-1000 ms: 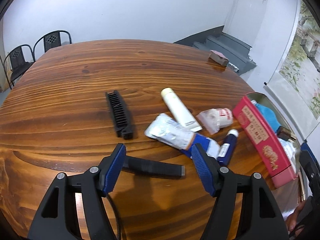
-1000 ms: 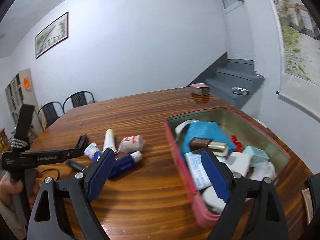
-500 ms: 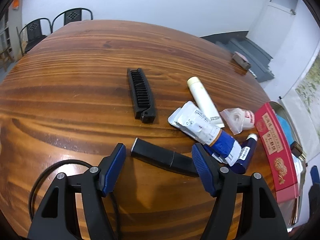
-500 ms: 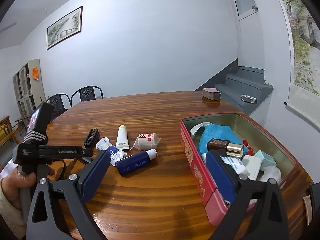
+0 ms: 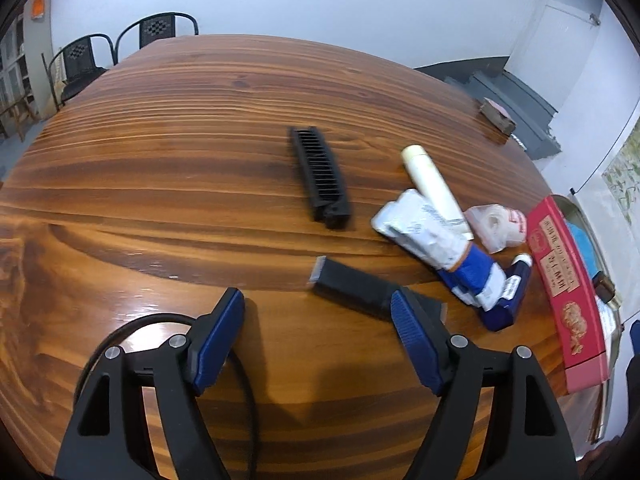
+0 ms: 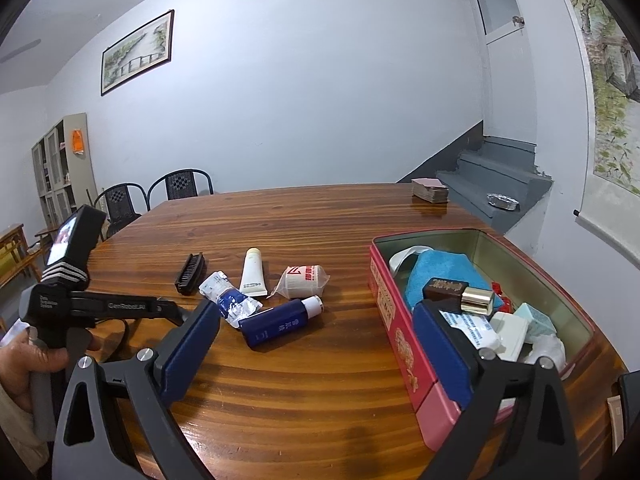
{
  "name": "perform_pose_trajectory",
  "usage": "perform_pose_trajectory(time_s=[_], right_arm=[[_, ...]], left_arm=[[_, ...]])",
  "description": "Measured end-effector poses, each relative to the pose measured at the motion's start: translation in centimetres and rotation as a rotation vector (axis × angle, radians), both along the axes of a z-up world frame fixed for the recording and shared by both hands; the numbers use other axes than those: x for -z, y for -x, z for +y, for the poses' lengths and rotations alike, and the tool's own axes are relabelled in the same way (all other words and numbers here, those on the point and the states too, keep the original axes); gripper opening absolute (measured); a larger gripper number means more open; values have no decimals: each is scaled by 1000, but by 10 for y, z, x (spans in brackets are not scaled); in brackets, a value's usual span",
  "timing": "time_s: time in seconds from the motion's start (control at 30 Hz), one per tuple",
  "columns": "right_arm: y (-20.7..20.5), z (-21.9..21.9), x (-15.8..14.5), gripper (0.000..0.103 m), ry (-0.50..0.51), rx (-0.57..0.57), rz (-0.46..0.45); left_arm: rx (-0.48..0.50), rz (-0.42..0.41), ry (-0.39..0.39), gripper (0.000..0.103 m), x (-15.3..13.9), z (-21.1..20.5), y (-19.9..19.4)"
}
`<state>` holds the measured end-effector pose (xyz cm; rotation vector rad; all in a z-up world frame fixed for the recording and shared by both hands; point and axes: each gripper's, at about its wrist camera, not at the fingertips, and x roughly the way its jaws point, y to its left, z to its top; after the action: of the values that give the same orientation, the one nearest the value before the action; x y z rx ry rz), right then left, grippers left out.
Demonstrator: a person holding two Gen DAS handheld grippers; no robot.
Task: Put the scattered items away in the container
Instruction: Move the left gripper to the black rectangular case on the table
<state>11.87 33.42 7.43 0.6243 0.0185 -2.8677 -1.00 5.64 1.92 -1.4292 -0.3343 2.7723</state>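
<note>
The black bar (image 5: 362, 290) lies flat on the desk (image 5: 180, 200), just short of the left gripper (image 5: 318, 338), whose right pad already overlaps its near end. Its jaws have just been opening and stand released, nothing between them. If they close from here they may clip only that end and skid it into the tube (image 5: 432, 236) beyond. The gripper tilts steeply down at the desk. The right gripper (image 6: 316, 346) hangs wide and empty, nearly level, with the tin (image 6: 394, 300) at its right pad. Comb (image 5: 320, 172) and bottle (image 6: 276, 322) lie left of the tin.
</note>
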Motion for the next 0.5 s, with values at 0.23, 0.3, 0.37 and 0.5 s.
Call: perform_pose_trajectory(time_s=[0.23, 0.3, 0.37, 0.5], right_arm=[[1, -3, 2, 98, -14, 3, -1], [1, -2, 2, 98, -15, 6, -1], [1, -2, 2, 98, -13, 7, -1], [-1, -1, 0, 98, -9, 0, 8]], left_arm=[[16, 5, -61, 79, -3, 1, -3], [37, 12, -43, 79, -4, 13, -6], [39, 9, -29, 79, -4, 24, -9], [-29, 0, -42, 79, -4, 35, -7]])
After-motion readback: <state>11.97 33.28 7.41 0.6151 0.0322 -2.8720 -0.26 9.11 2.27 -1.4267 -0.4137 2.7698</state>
